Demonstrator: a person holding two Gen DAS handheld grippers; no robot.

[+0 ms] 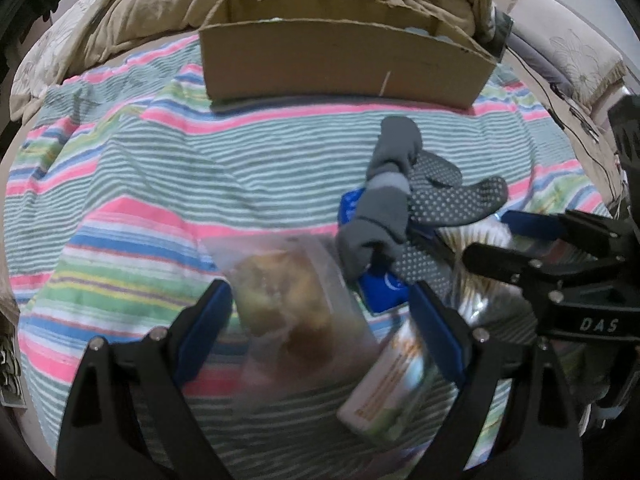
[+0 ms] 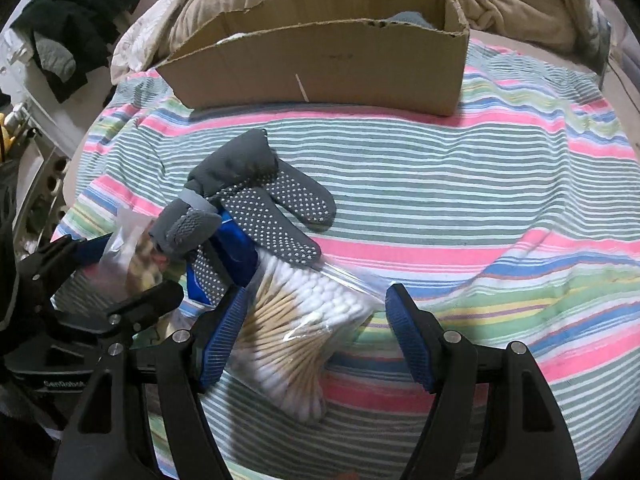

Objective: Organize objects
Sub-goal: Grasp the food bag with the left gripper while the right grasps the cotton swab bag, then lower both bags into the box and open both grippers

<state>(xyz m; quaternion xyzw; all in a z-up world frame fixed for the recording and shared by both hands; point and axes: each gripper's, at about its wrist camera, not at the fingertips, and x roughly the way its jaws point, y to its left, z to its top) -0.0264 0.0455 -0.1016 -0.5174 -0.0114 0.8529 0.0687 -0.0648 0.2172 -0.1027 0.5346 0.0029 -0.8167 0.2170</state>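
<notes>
Both claws gape: left claw (image 1: 320,328) straddles a snack bag (image 1: 288,304) (unpinched), right claw (image 2: 316,344) over swabs (image 2: 304,320).

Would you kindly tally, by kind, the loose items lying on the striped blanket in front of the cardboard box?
Grey grip-dot socks: 2, bundled together
Clear bag of cotton swabs: 1
Clear bag of snacks: 1
Blue packet under the socks: 1
Small labelled tube: 1
Total: 6
</notes>
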